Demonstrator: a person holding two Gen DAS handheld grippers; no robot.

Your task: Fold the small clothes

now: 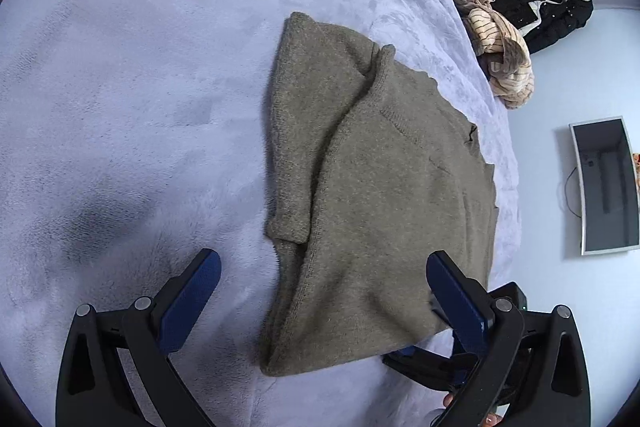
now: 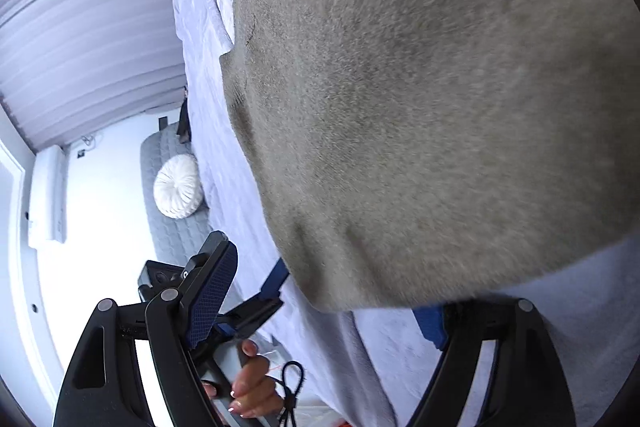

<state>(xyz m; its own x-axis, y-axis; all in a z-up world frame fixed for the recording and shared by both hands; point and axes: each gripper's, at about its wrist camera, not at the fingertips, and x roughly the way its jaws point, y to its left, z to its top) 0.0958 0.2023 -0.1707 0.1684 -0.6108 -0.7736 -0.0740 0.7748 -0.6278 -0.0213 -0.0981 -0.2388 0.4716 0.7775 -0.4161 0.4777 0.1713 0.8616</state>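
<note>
A grey-brown knit sweater (image 1: pixel 380 167) lies partly folded on a lavender fleece blanket (image 1: pixel 120 107). Its near corner rests between the wide-apart blue pads of my left gripper (image 1: pixel 323 257), which is open; neither pad presses on the knit. In the right wrist view the sweater (image 2: pixel 420 107) fills the upper right, blurred and close. Its lower edge hangs over my right gripper (image 2: pixel 324 275), which is open: its left finger (image 2: pixel 212 291) stands clear of the cloth and the right finger (image 2: pixel 430 327) is partly hidden under the edge. A blue finger (image 2: pixel 276 277) of the left gripper shows beside it.
A heap of striped and beige clothes (image 1: pixel 500 67) and a black jacket (image 1: pixel 552 15) lie at the bed's far edge. A flat screen (image 1: pixel 608 187) hangs on the wall. A white round cushion (image 2: pixel 178 187) sits on a grey quilted bench (image 2: pixel 176 247) beside the bed.
</note>
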